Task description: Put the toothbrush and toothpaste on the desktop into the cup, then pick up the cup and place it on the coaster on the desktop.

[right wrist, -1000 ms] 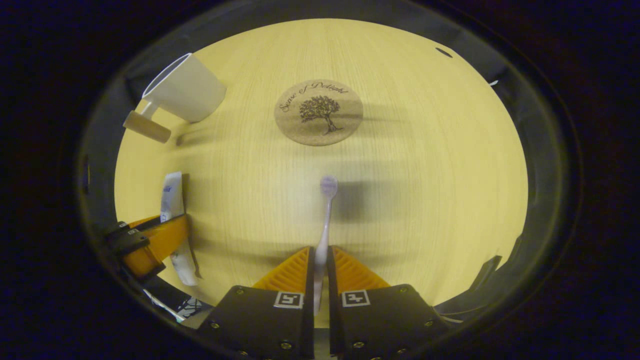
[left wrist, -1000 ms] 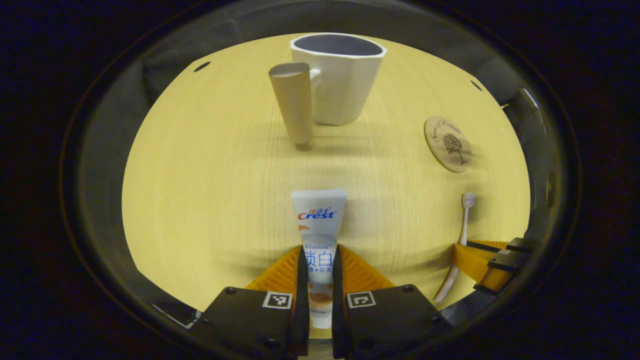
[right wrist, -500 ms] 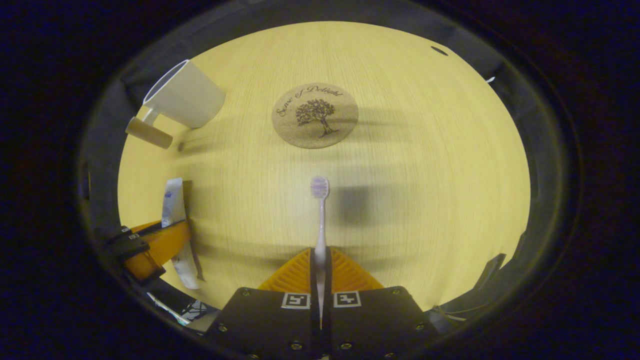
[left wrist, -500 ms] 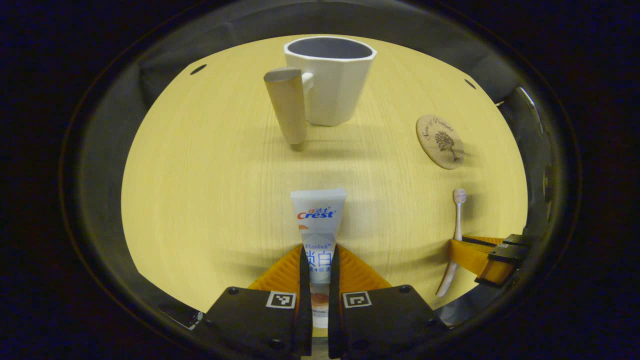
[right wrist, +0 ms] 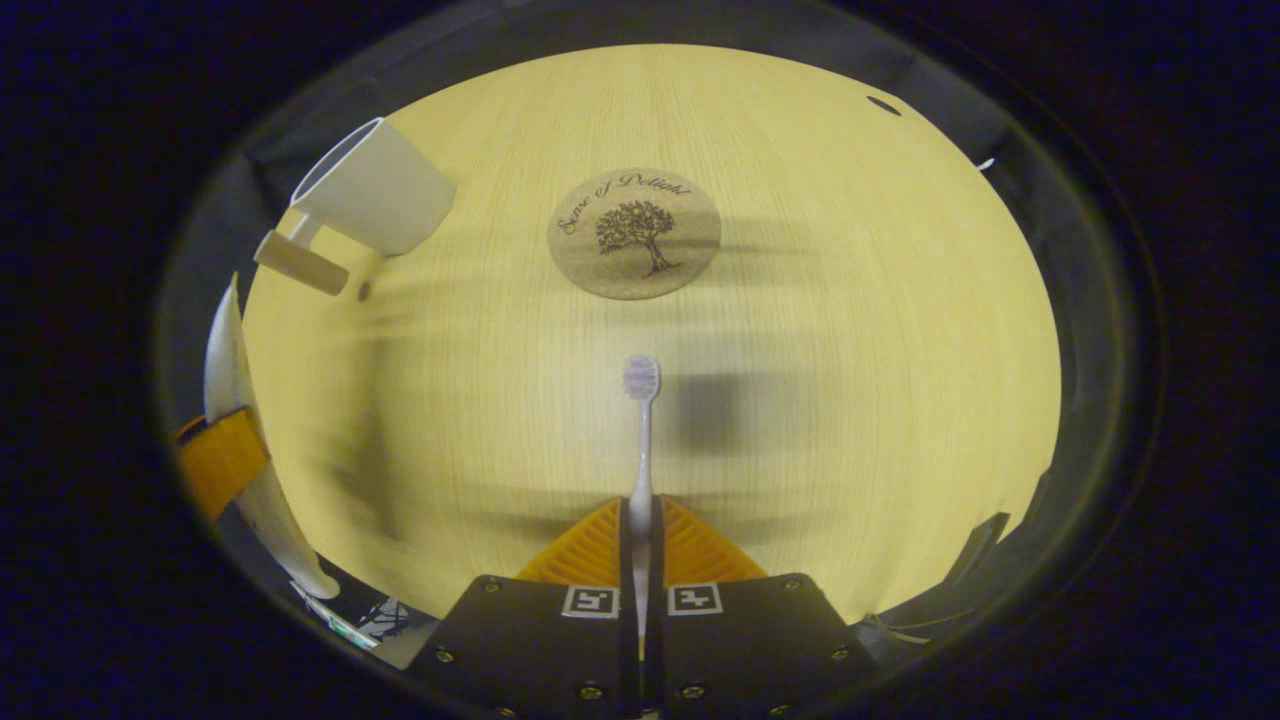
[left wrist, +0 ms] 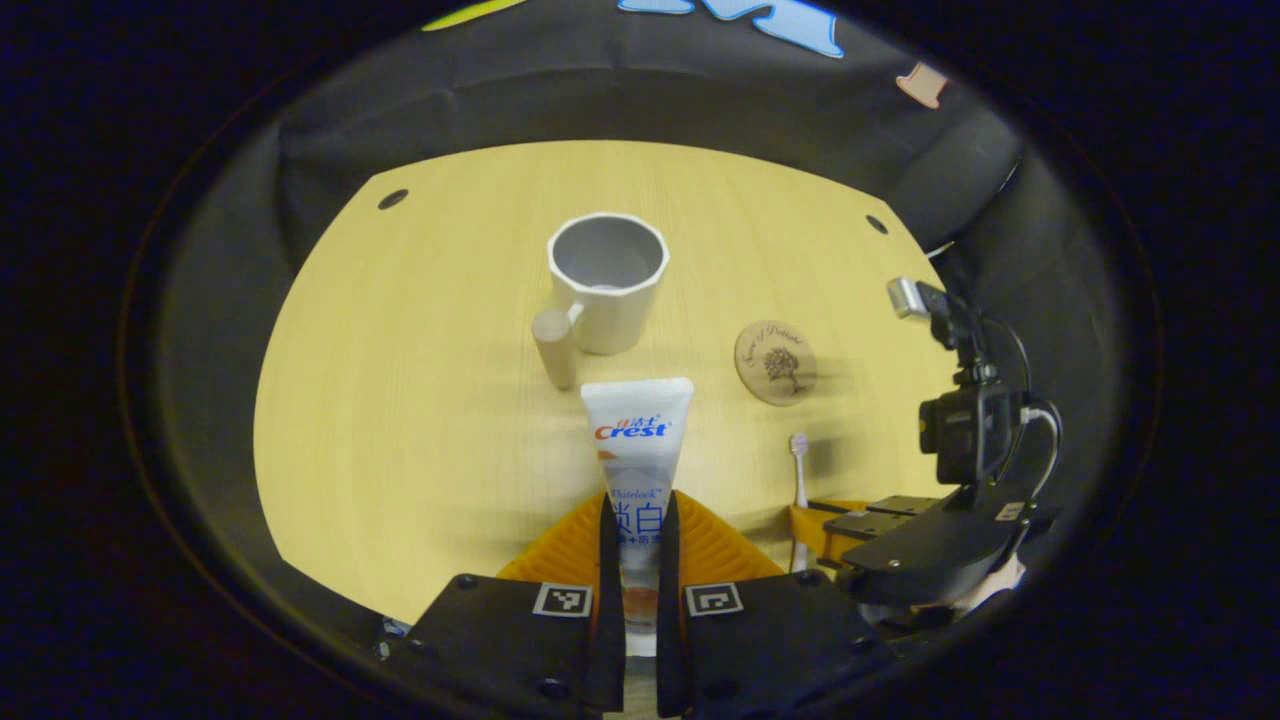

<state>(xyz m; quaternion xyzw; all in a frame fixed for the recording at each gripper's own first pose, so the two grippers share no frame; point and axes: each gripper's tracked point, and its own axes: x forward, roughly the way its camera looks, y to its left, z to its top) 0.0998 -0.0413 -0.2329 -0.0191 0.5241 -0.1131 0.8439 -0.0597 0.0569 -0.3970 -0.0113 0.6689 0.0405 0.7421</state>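
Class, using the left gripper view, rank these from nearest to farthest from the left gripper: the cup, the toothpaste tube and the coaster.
1. Toothpaste tube: clamped between the left gripper's fingers, pointing ahead.
2. Coaster: flat on the desktop, ahead and to the right.
3. Cup: upright, farther back near the centre, handle toward the gripper.

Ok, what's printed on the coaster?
A dark tree with script lettering on the tan round coaster, clearest in the right gripper view.
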